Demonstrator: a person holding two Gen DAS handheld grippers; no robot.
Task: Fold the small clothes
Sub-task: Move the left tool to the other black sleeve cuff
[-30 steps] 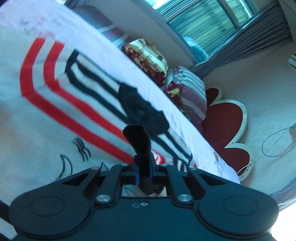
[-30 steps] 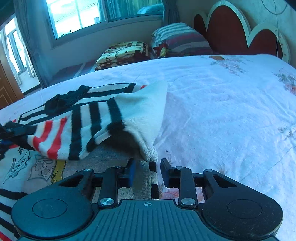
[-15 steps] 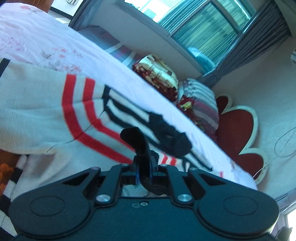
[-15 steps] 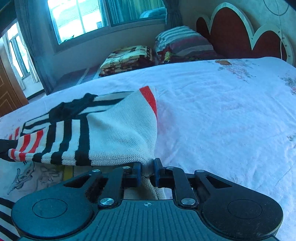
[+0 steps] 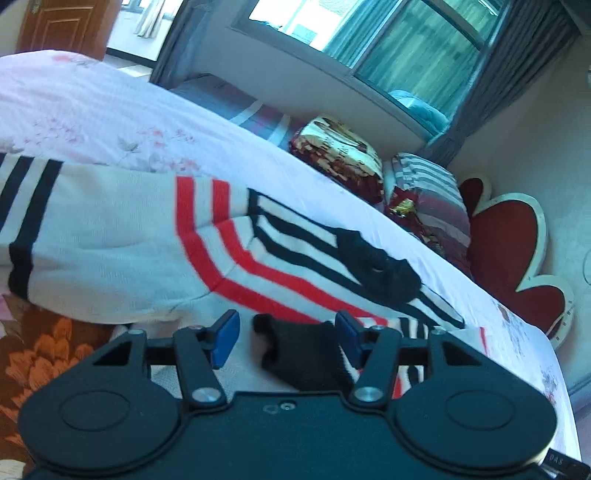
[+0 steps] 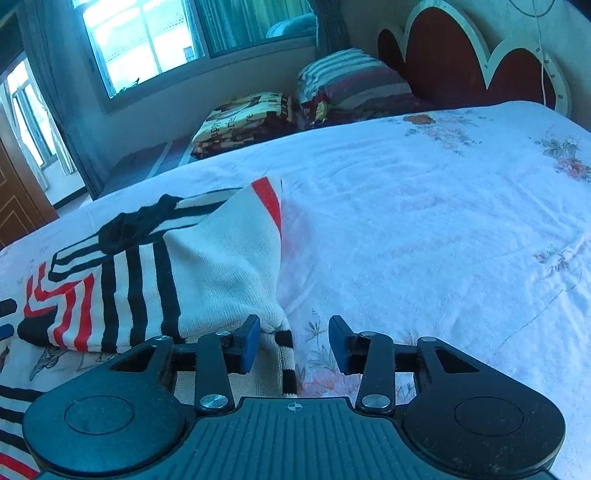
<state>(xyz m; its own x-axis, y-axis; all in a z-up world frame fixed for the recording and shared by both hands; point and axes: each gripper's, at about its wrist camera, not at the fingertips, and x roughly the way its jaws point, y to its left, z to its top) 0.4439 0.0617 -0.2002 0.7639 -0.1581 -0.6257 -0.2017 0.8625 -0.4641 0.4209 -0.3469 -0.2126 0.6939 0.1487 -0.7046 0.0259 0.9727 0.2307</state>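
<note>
A small white knit sweater (image 5: 122,236) with red and black stripes and a black collar (image 5: 376,273) lies on the bed, its sleeves folded in over the body. My left gripper (image 5: 288,338) is open, with a black cuff (image 5: 299,350) lying loose between its blue pads. In the right wrist view the sweater (image 6: 207,258) lies left of centre, one sleeve folded across it. My right gripper (image 6: 293,341) is open, and the sleeve's striped cuff (image 6: 282,343) rests beside its left pad.
The bed has a white floral sheet (image 6: 424,229). Two pillows (image 6: 343,88) and a dark red scalloped headboard (image 6: 461,55) are at the far end. Windows with curtains (image 5: 413,48) and a wooden door (image 5: 62,26) lie beyond. An orange floral blanket (image 5: 40,354) is at lower left.
Both grippers were shut on sleeve cuffs and have opened, letting the cuffs drop. The sleeves now lie folded over the sweater body.
</note>
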